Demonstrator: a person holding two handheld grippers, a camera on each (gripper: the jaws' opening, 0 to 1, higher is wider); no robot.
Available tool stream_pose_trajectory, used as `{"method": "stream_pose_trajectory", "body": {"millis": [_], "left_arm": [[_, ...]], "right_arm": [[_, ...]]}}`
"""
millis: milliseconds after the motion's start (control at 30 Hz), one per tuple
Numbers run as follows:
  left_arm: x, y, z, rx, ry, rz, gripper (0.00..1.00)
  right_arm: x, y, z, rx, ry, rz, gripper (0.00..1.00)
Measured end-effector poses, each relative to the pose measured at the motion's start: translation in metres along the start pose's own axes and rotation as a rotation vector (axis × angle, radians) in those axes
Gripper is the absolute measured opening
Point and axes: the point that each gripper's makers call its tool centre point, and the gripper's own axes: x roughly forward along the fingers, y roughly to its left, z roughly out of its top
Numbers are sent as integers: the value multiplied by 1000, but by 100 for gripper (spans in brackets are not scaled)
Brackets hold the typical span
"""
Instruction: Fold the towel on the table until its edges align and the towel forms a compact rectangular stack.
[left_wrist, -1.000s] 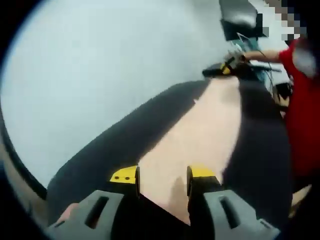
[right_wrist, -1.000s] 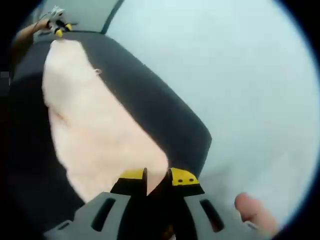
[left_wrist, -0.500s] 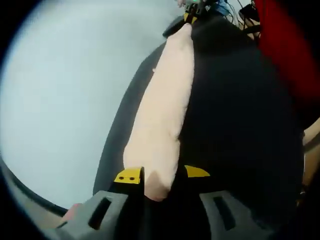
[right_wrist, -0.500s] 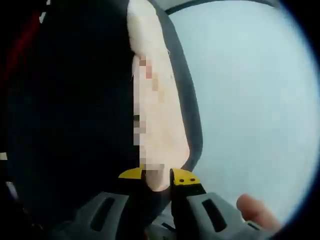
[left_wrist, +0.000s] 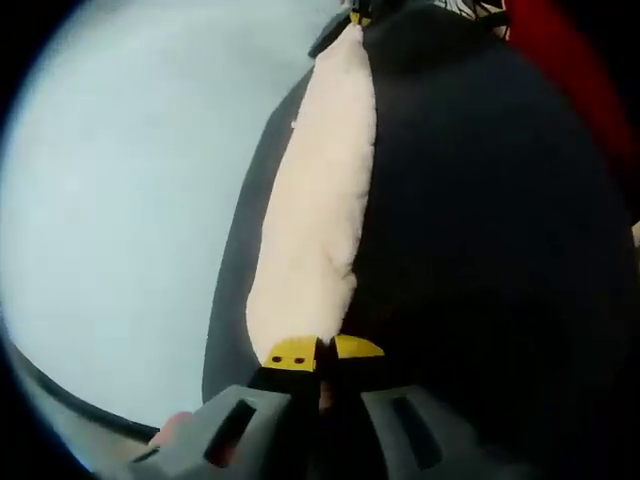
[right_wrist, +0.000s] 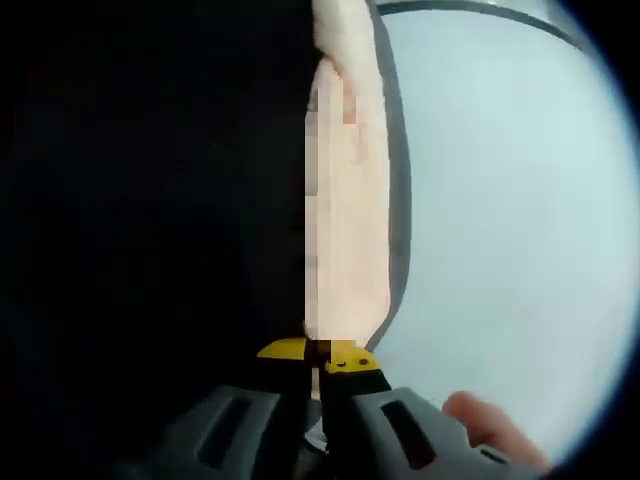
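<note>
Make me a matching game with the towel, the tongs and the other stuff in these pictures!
Things:
1. towel
2. left tongs
3. tips of the right tongs
4. person's sleeve

Clues:
A. red, at the upper right edge of the left gripper view
B. yellow
C. cream-coloured, stretched in a long strip between both tongs
D. shut on one end of the towel

Right pairs: 1-C, 2-D, 3-B, 4-A
</note>
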Motion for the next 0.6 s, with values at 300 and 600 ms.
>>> {"method": "stream_pose_trajectory", "body": {"millis": [300,600], "left_arm": [[-17,10,1,-111,-74,13,0],[-33,-18,20,-502,-172,-133,19]], "right_arm": [[-13,-6,-16,181,-76,92,0],[-43,6,-10,348,-80,215,15]]}}
